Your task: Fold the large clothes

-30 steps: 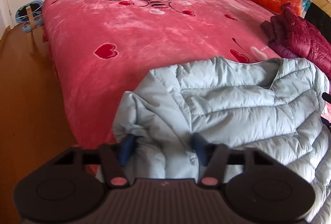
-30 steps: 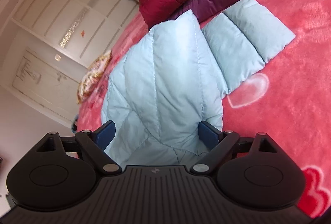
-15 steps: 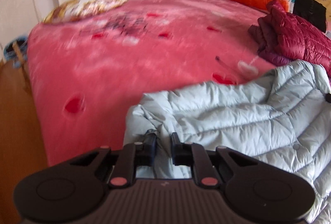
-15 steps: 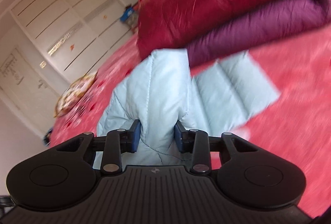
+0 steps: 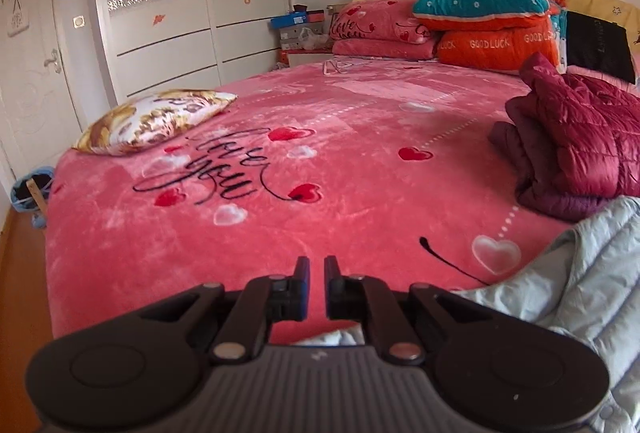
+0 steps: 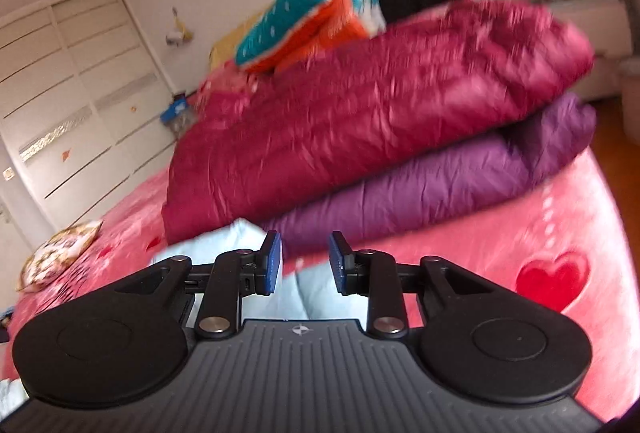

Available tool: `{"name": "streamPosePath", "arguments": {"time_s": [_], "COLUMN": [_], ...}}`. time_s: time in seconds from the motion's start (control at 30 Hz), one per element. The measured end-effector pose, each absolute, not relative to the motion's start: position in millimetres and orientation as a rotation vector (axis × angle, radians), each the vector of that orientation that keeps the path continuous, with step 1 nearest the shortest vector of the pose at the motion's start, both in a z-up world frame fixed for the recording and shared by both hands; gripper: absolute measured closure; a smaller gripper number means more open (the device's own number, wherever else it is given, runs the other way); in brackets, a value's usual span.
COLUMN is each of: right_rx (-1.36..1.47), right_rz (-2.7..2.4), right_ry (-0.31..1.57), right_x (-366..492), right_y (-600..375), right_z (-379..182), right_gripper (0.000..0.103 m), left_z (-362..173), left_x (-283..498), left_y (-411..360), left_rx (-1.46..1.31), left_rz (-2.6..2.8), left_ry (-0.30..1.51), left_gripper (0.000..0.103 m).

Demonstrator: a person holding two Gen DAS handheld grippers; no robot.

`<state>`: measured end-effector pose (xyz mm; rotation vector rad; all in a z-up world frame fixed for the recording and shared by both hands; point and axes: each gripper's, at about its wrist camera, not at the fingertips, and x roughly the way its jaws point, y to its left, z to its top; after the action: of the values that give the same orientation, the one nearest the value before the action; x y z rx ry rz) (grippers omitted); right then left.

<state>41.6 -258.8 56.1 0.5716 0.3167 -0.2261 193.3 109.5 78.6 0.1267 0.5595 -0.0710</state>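
Observation:
The light blue puffer jacket [image 5: 580, 297] lies on the pink bed [image 5: 320, 193] at the right and runs in under my left gripper [image 5: 316, 273]. That gripper is shut, its jaws almost touching. A bit of jacket fabric shows just beneath the fingers, so it seems pinched by a thin edge. In the right wrist view, a puffy fold of the jacket [image 6: 316, 293] fills the gap between the jaws of my right gripper [image 6: 305, 259]. These jaws are still closing on the fold, and they point at the stacked coats.
A dark red puffer coat [image 6: 380, 121] lies on a purple one [image 6: 440, 189] at the bed's right side. A patterned pillow [image 5: 156, 121] sits at the left edge, and folded quilts [image 5: 488, 17] at the head. White wardrobe doors [image 5: 188, 13] and wooden floor [image 5: 20, 293] lie left.
Both grippers closed on the jacket and rose with it. The left view swung left, away from the jacket and over the bed. The right view tilted up toward the stacked coats.

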Motion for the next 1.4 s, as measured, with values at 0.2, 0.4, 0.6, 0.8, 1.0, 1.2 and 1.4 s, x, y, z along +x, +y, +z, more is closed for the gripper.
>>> {"name": "streamPosePath", "arguments": {"time_s": [0.2, 0.4, 0.6, 0.8, 1.0, 1.2, 1.4], "right_rx": [0.608, 0.628, 0.544, 0.365, 0.223, 0.147, -0.120], "right_rz": [-0.114, 0.013, 0.263, 0.504, 0.607, 0.625, 0.598], "right_ry": [0.375, 0.365, 0.334, 0.371, 0.480, 0.612, 0.648], "right_x": [39, 29, -10, -83, -155, -171, -191], "right_y": [-246, -235, -187, -99, -27, 20, 73], "right_z": [52, 60, 101, 124, 111, 89, 55], "right_gripper": [0.018, 0.001, 0.000, 0.000, 0.000, 0.000, 0.000], "left_z": [93, 117, 124, 120, 114, 112, 112], "left_x": [153, 80, 7, -45, -80, -109, -132], "left_y": [123, 141, 160, 178, 180, 181, 190], "left_rx": [0.055, 0.035, -0.019, -0.182, -0.239, -0.249, -0.263], "left_rz": [-0.113, -0.155, -0.147, -0.122, -0.124, -0.134, -0.136], "left_ry": [0.568, 0.566, 0.624, 0.677, 0.703, 0.705, 0.695], "left_gripper": [0.095, 0.071, 0.054, 0.038, 0.031, 0.031, 0.020]}}
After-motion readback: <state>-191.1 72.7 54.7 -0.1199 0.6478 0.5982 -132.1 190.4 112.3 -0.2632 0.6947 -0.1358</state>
